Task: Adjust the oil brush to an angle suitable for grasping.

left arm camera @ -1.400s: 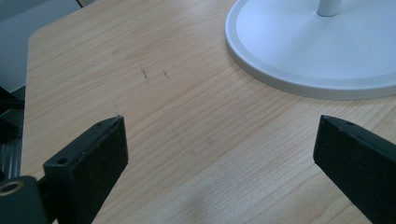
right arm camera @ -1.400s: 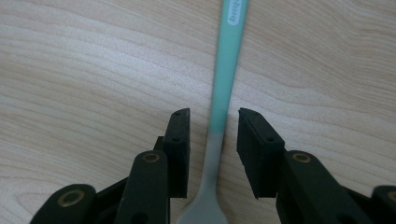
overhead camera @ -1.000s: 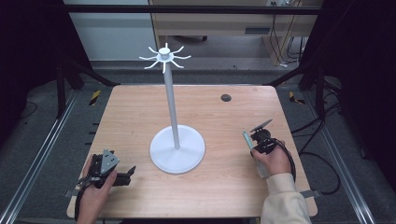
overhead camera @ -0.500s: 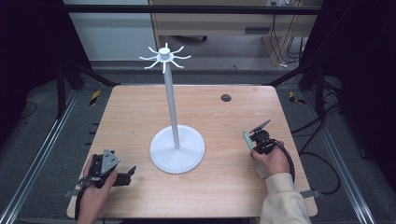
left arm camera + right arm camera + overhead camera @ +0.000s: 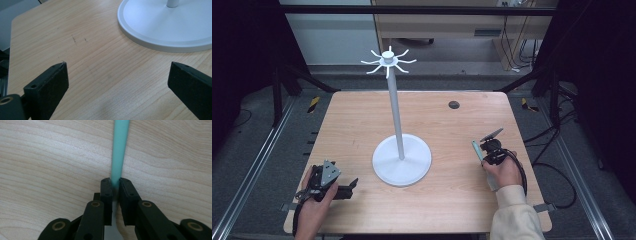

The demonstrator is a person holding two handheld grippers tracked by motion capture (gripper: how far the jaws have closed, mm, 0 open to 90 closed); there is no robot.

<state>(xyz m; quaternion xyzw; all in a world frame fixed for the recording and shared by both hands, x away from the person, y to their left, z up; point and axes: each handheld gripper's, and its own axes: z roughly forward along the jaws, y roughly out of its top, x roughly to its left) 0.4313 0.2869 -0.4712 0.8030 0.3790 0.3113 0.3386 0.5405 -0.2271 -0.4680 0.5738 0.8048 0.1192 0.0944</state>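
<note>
A white stand (image 5: pixel 394 105) with a ring of hooks (image 5: pixel 388 61) at its top rises from a round base (image 5: pixel 402 160) in the middle of the wooden table (image 5: pixel 357 125). At the table's right my right gripper (image 5: pixel 483 156) grips a slim teal handle (image 5: pixel 475 149). Its jaws have just been closing, and its pads (image 5: pixel 107 186) now press on the teal handle (image 5: pixel 119 150), which runs away from them low over the wood. At the near left my left gripper (image 5: pixel 352 187) is open and holds nothing. Its jaws (image 5: pixel 117 72) stand wide, aimed towards the base's rim (image 5: pixel 162 27).
A small dark round spot (image 5: pixel 454 105) sits in the tabletop at the back right. Metal rails run along both sides of the table, and cables lie on the floor to the right. Bare wood (image 5: pixel 90 45) stretches in front of the left gripper.
</note>
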